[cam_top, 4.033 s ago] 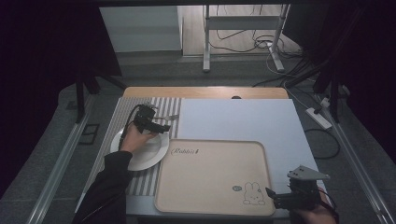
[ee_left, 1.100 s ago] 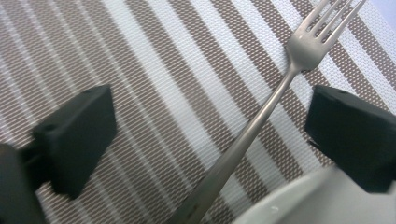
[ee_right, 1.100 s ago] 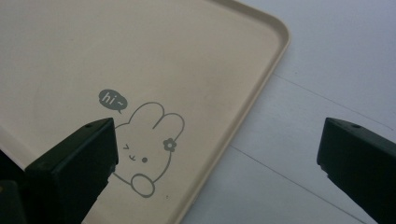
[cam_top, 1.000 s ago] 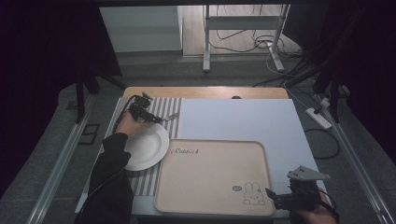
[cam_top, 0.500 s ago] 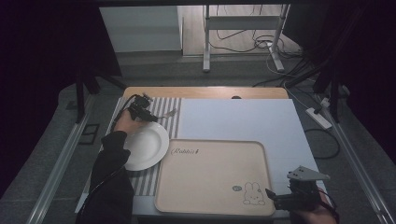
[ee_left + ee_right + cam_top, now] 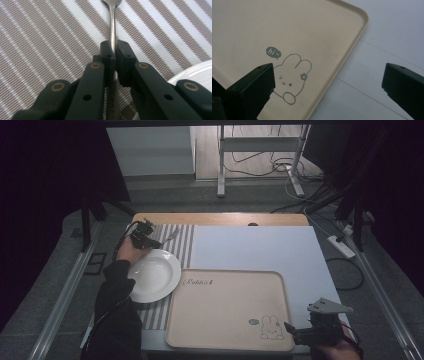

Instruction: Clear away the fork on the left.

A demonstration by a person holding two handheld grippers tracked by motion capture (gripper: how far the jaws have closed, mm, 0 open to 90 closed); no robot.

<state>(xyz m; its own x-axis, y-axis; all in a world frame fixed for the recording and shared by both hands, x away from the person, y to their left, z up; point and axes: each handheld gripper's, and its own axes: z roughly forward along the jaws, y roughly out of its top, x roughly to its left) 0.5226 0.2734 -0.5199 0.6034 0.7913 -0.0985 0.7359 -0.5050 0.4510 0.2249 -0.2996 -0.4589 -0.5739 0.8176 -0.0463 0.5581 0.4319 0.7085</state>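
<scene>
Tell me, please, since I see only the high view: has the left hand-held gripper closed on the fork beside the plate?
Observer: Yes. In the left gripper view the left hand-held gripper, whose jaws have just been closing, pinches the fork by its handle.
Operator: Is the fork lifted?
Observer: I cannot tell; it runs along the striped placemat, with the white plate at the right edge.
Operator: And the right one?
Observer: The right hand-held gripper stands open over the corner of the beige tray, by its rabbit drawing.

High cam overhead, facing fwd; claw cams close-up, sharing tray (image 6: 225, 310), mat (image 6: 182, 240).
</scene>
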